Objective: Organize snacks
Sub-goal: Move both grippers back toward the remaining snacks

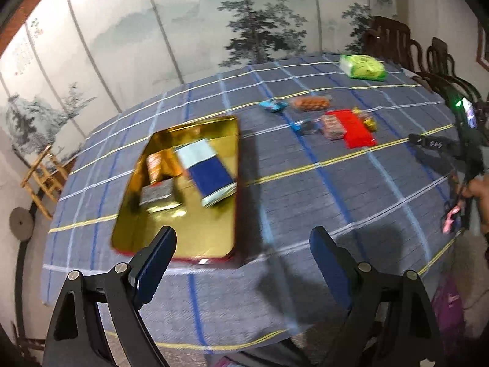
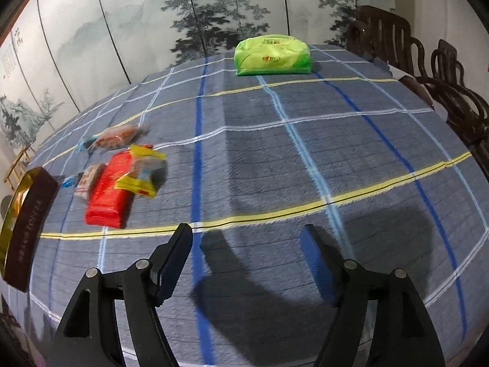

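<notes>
A: Count, near to far. One gold tin tray [image 1: 214, 232] on the left of the tabletop [image 1: 305, 195], three snacks in it: one blue-and-white box [image 1: 207, 172], one orange packet [image 1: 156, 165], one grey packet [image 1: 157, 194].

B: Loose pile, right of the tray?

A: One red pack [image 2: 107, 192], one yellow-edged packet [image 2: 140, 171] lying on its far end, one pink-and-white packet [image 2: 87, 180] touching its left side, one orange-filled clear packet [image 2: 117, 136] farther off, two small blue wrappers [image 1: 273, 105] (blurred, count unsure). One green tissue pack [image 2: 272, 55] alone at the far edge.

B: Writing?

A: Pale lettering along the tray's dark outer wall [image 2: 30, 223], seen from the right wrist; too smeared to read. Tissue pack has an orange logo, unreadable.

B: Claws?

A: Left claw [image 1: 243, 241] spread wide, nothing between its pads, over the tray's near right corner. Right claw [image 2: 246, 240] also apart and empty, above bare cloth, pile to its left.
</notes>
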`<action>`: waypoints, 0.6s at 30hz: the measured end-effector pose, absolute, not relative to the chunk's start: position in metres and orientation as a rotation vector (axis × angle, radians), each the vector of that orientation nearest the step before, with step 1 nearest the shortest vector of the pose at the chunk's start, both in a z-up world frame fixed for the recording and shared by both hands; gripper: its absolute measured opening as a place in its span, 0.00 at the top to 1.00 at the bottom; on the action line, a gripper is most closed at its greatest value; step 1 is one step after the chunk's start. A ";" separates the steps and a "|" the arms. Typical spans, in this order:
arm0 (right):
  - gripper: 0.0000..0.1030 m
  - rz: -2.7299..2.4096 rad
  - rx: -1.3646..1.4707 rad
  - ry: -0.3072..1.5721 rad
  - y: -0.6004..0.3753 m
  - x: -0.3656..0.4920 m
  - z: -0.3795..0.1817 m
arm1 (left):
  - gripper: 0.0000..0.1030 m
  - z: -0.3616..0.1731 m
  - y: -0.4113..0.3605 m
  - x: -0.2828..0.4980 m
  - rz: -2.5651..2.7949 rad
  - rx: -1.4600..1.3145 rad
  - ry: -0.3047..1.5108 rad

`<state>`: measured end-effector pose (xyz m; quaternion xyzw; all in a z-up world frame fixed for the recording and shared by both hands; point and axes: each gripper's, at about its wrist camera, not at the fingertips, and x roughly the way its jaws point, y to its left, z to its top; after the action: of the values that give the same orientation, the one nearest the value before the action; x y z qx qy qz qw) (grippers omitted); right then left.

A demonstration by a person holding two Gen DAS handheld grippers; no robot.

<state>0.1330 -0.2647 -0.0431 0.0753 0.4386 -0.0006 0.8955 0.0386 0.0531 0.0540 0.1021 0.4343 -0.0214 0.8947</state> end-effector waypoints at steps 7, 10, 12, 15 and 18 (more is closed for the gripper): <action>0.21 0.021 0.157 0.877 -0.268 0.136 -0.045 | 0.16 0.078 0.031 0.096 -0.147 0.160 0.910; 0.19 0.040 0.172 0.870 -0.269 0.136 -0.045 | 0.16 0.085 0.020 0.132 -0.202 0.203 0.879; 0.19 0.057 0.190 0.862 -0.270 0.135 -0.044 | 0.16 0.083 0.013 0.160 -0.254 0.242 0.878; 0.18 0.083 0.203 0.857 -0.270 0.134 -0.045 | 0.16 0.076 0.003 0.201 -0.344 0.291 0.909; 0.18 0.109 0.196 0.854 -0.268 0.133 -0.044 | 0.16 0.060 -0.008 0.241 -0.443 0.361 0.971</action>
<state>0.1333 -0.2677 -0.0444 0.0948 0.4134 0.0527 0.9041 0.2407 -0.0083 0.0603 0.1709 0.4602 -0.2100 0.8455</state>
